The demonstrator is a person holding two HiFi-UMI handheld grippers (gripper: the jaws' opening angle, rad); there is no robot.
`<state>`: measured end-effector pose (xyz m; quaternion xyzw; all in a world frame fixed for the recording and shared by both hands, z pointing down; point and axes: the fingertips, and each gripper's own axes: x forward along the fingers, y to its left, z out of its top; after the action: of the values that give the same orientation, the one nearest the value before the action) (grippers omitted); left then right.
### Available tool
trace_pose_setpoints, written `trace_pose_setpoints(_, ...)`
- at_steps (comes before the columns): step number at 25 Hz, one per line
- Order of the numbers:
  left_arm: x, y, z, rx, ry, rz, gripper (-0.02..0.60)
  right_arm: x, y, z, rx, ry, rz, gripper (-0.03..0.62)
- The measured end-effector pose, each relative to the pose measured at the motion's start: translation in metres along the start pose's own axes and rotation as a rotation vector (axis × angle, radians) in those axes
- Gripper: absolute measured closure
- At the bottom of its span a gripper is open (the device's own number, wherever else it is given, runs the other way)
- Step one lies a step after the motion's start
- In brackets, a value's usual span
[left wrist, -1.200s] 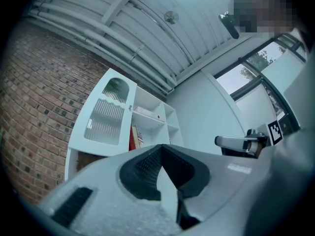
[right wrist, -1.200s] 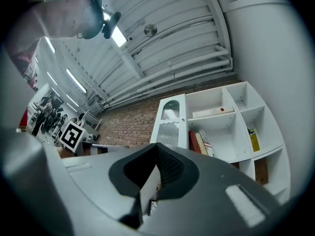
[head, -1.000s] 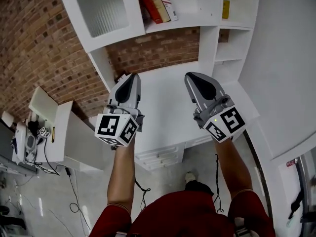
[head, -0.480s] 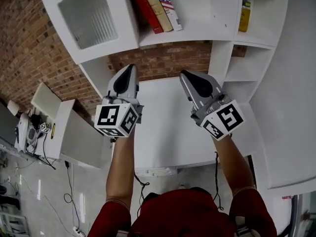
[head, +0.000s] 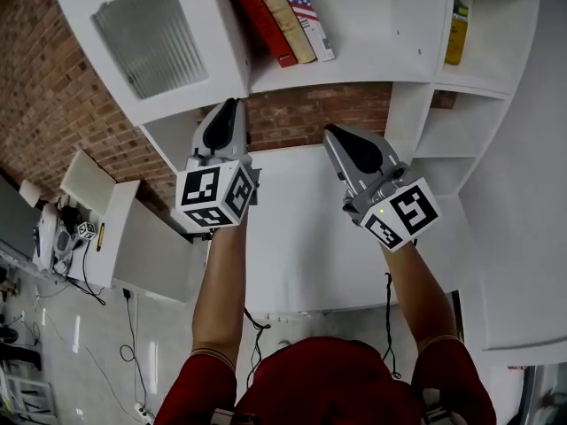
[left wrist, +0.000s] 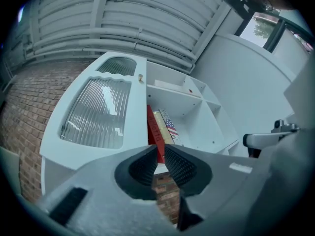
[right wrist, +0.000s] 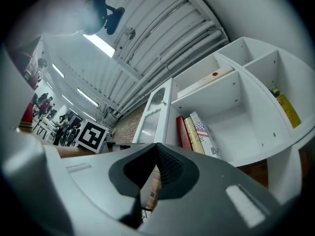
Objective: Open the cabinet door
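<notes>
Here the left claw is raised toward the white cabinet door, up and to the left of the tabletop. Its tips sit just under the door's lower edge in the head view but are not touching it. In the left gripper view the claw shows a narrow slit between its ribbed pads. The pads have just been easing apart, and nothing sits between them; only the red book shows through the gap, well beyond.

The door has a ribbed glass panel and a small arched pane above it. A little knob sits near its top corner, on the edge next to the open shelf. The door looks closed, flush with the shelf unit.

The right claw hangs over the tabletop, pointing at the brick wall under the shelf, clear of everything. In the right gripper view its tips are pressed together and hold nothing.

Beside the door, the red book, a tan book and a flag-patterned book lean together on the shelf. A yellow object stands in a narrow compartment farther right.
</notes>
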<state>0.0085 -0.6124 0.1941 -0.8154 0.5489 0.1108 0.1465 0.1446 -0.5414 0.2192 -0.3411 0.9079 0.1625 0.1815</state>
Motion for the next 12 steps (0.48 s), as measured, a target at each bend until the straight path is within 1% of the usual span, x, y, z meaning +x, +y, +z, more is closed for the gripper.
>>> trace_pose_setpoints(5, 0.025, 0.014, -0.005, 0.045, 0.016, 0.066, 0.484, 0.006, -0.011, -0.003, 0.008, -0.011, -0.001, 0.582)
trace_pose_setpoints(12, 0.05, 0.036, -0.005, 0.142, 0.033, 0.236, 0.336, 0.001, -0.028, -0.015, 0.025, 0.001, 0.003, 0.582)
